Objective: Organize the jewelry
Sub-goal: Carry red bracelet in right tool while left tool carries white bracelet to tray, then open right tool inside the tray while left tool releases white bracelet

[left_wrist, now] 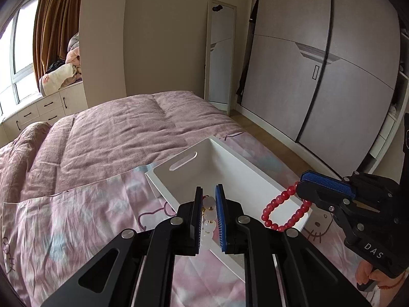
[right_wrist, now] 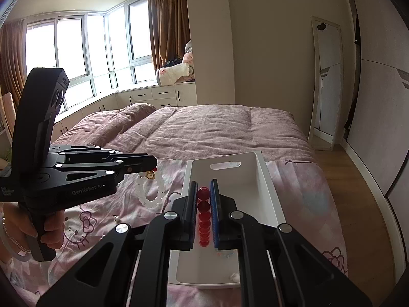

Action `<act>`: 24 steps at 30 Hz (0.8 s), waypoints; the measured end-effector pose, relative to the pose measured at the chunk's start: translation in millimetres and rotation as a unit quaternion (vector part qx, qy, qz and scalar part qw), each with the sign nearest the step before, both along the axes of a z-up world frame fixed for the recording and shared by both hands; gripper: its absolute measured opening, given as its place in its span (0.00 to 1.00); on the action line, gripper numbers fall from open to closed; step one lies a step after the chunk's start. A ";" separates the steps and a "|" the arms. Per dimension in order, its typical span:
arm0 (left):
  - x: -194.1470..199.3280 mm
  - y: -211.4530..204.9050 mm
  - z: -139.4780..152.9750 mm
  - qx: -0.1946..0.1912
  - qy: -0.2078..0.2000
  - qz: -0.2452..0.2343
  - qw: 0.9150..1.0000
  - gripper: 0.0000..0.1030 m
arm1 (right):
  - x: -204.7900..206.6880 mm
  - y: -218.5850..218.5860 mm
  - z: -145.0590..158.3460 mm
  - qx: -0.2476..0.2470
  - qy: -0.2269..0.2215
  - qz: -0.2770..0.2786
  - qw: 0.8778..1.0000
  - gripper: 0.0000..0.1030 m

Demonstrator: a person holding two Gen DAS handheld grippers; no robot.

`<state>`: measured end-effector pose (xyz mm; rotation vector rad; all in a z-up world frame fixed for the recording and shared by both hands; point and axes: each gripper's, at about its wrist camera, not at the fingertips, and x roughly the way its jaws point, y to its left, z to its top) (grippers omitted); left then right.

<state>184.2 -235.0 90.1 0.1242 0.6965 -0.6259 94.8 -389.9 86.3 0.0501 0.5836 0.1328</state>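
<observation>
My left gripper [left_wrist: 209, 188] is shut on a white bead bracelet [left_wrist: 208, 216] with small gold spacers. It hangs above the near end of a white tray [left_wrist: 163, 170] that lies on the bed. From the right wrist view, that bracelet [right_wrist: 153, 195] dangles as a loop from the left gripper [right_wrist: 153, 164], left of the tray [right_wrist: 271, 194]. My right gripper [right_wrist: 203, 186] is shut on a red bead bracelet [right_wrist: 203, 220] over the tray. In the left wrist view the red loop [left_wrist: 278, 206] hangs from the right gripper [left_wrist: 301, 182] above the tray's right rim.
The tray lies on a pink cartoon-print sheet [right_wrist: 84, 225] at the foot of a bed with a mauve quilt [right_wrist: 217, 128]. A small shiny piece [right_wrist: 116, 217] lies on the sheet. A small white item [right_wrist: 234, 276] sits in the tray's near corner. Wardrobe doors [left_wrist: 319, 76] and a mirror [left_wrist: 219, 51] stand beyond.
</observation>
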 end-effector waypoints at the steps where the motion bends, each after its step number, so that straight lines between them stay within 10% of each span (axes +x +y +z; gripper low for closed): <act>1: 4.1 -9.6 -3.1 0.004 0.005 -0.008 1.000 0.15 | 0.5 -5.3 -2.4 0.001 0.002 -0.004 1.000 0.10; 24: 98.8 -95.3 -96.3 0.069 0.070 -0.032 0.995 0.19 | 59.4 -52.5 -97.4 0.040 0.104 -0.043 0.993 0.13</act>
